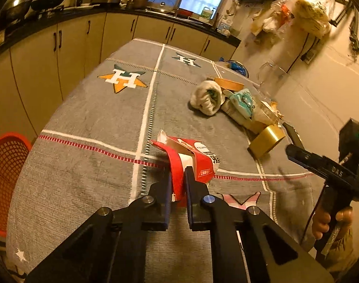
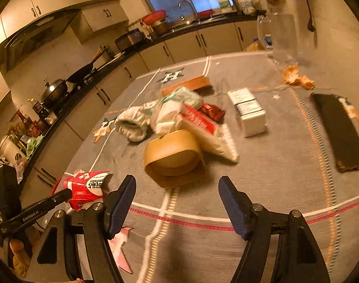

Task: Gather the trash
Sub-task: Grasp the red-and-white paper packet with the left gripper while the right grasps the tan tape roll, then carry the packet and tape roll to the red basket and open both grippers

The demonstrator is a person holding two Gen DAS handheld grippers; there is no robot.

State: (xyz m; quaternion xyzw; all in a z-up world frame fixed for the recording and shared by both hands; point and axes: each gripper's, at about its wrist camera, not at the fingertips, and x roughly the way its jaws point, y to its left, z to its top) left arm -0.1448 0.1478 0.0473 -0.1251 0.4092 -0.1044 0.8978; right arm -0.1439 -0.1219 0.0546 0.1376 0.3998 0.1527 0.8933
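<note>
presently: left gripper [image 1: 177, 181] pinching red carton [image 1: 191, 160] above grey cloth [image 1: 85, 141]; right gripper [image 2: 177, 188] spread wide, empty, near tape roll [image 2: 172, 158] beside trash pile [image 2: 191, 115].

On the table [image 2: 273, 176], the tape roll [image 2: 172, 158] lies in front of a heap of wrappers [image 2: 198, 120], rolled socks [image 2: 132, 125] to its left, small boxes [image 2: 249, 110] to its right, a phone [image 2: 339, 129] farther right.

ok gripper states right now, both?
Left gripper: shut on the red carton.
Right gripper: open, holding nothing.
</note>
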